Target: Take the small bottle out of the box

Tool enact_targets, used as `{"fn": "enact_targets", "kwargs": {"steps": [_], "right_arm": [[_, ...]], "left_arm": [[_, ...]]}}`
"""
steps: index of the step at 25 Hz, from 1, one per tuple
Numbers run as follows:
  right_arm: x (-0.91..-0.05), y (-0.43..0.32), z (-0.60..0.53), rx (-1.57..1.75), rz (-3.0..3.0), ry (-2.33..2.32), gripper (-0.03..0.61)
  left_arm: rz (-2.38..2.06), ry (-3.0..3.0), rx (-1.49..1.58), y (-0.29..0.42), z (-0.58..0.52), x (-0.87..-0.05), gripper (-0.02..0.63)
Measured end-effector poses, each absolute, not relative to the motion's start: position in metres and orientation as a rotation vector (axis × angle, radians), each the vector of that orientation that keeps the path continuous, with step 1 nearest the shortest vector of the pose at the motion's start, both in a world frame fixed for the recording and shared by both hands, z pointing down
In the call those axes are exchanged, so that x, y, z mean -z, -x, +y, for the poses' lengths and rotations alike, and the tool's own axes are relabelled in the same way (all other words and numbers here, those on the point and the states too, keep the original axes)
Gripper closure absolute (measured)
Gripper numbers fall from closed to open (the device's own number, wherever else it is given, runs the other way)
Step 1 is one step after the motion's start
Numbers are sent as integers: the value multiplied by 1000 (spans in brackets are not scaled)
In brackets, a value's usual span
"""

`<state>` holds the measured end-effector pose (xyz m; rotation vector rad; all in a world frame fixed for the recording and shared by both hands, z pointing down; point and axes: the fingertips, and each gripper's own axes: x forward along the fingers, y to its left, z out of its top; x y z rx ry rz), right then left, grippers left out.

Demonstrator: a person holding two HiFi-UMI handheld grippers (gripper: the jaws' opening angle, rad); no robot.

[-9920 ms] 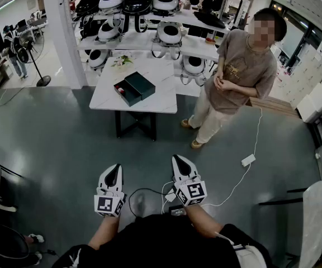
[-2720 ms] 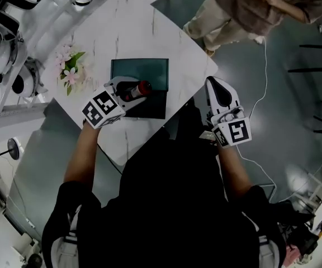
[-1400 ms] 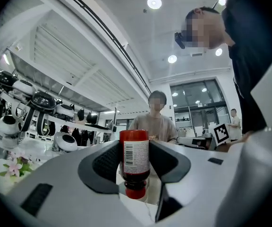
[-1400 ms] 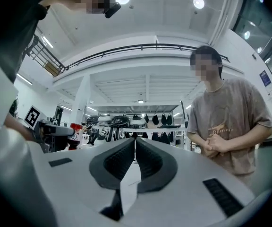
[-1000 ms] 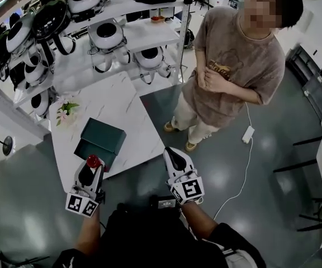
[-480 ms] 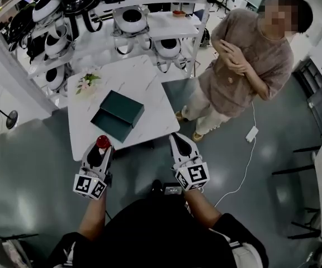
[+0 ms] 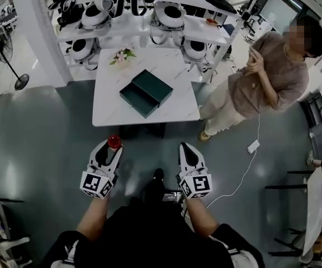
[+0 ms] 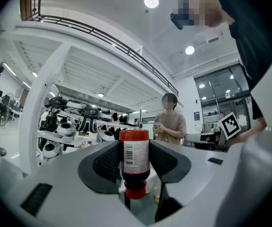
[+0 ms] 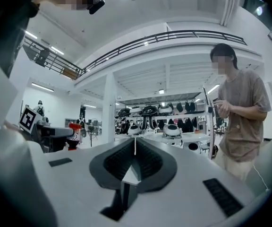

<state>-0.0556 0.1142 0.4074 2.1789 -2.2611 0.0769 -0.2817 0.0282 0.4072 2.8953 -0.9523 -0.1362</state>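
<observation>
My left gripper (image 7: 108,152) (image 8: 135,162) is shut on the small bottle (image 7: 113,143) (image 8: 134,161), a dark bottle with a red cap and a white label, held over the grey floor well in front of the table. The dark green box (image 7: 146,92) lies open on the white marble table (image 7: 108,108), lid beside its base. My right gripper (image 7: 188,154) (image 9: 134,160) is shut with nothing between its jaws, level with the left one. The bottle (image 9: 73,135) also shows at the left of the right gripper view.
A person (image 7: 264,80) stands at the table's right side. A small bunch of flowers (image 7: 122,55) sits at the table's far edge. White shelves with round helmet-like devices (image 7: 169,15) stand behind. A cable with a white power brick (image 7: 252,146) trails on the floor.
I have stepped back from the table, carrying the bottle in the left gripper; the table and box now lie farther ahead. Both grippers keep their states.
</observation>
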Motion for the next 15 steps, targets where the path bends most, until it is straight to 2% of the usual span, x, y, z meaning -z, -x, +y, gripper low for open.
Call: {"fn": "enact_targets", "kwargs": {"steps": [6,15], "right_arm": [[-422,91,148,-121,-2248,-2123,543],[-401,59,166,-23,-2282,-2129,543]], "left_arm": [[-964,-2842,134,317,64,-422,408],[-883,-2896,182,281,87,-408,408]]}}
